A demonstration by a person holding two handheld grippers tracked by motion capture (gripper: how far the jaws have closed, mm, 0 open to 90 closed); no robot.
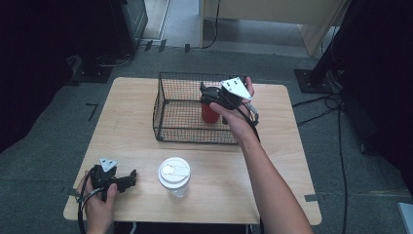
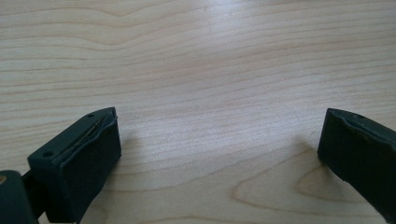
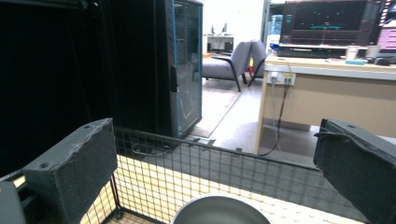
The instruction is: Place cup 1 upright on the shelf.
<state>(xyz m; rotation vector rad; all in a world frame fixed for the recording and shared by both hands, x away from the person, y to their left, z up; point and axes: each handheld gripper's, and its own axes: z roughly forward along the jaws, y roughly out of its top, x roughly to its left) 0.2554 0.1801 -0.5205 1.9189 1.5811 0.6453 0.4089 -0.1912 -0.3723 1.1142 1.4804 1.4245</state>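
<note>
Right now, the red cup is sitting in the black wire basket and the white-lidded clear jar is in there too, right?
Not quite. The red cup is in the black wire basket, but the white-lidded clear jar stands outside it on the wooden table, as the high view shows.

A light wooden bench (image 1: 146, 161) filled the middle of the high view, standing on grey carpet (image 1: 44, 141). Black cables (image 1: 316, 105) trailed across the floor at the right. A dark cabinet (image 3: 140, 70) stood at the left of the right gripper view, with a grey chair (image 3: 238, 58) at upper centre and a beige desk (image 3: 327, 98) carrying a monitor (image 3: 327, 21) at the upper right.
</note>
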